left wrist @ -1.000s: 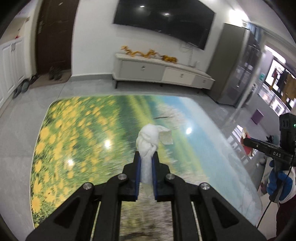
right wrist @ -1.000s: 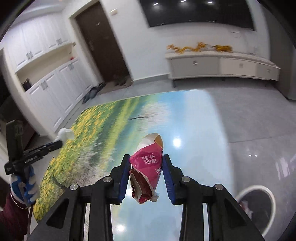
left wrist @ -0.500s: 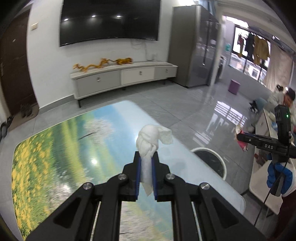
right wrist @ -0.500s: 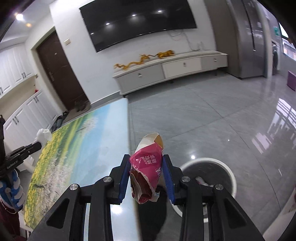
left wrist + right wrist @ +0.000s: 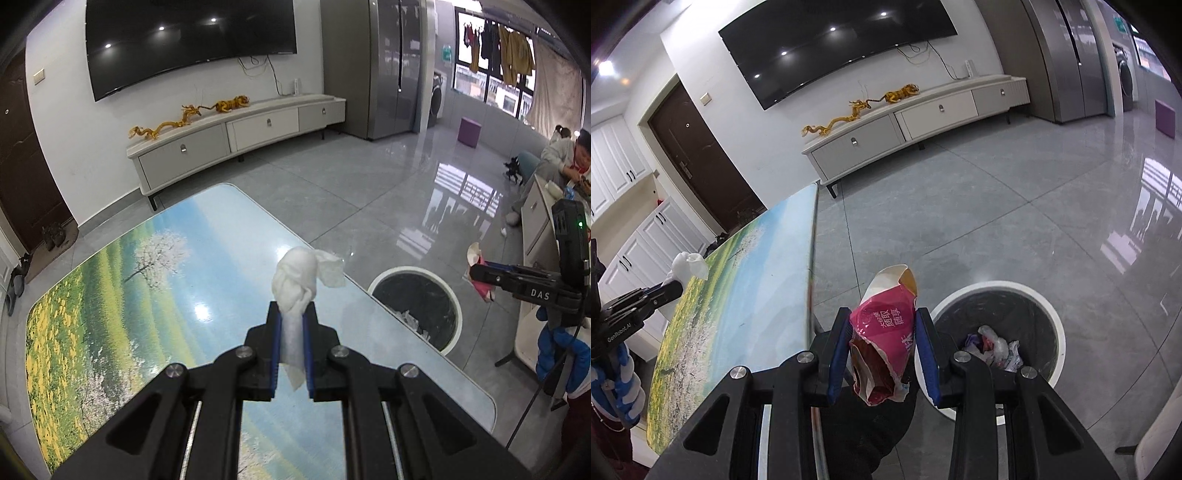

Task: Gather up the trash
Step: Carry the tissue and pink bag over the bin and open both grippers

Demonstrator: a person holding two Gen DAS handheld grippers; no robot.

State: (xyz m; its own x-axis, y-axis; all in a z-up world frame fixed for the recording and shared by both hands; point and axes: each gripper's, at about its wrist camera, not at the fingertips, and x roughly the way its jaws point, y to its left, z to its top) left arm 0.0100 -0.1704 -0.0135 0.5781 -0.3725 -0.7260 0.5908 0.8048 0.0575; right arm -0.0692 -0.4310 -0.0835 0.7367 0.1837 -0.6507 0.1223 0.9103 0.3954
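The left gripper clamps a white tissue over the table. The right gripper pinches a pink wrapper beside the bin, right of the table's edge.

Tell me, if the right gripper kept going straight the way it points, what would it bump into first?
Probably the grey floor, just beside the bin. The right gripper, gripping a pink wrapper, aims down past the table edge; the bin sits slightly right of its line, though depth is hard to judge.
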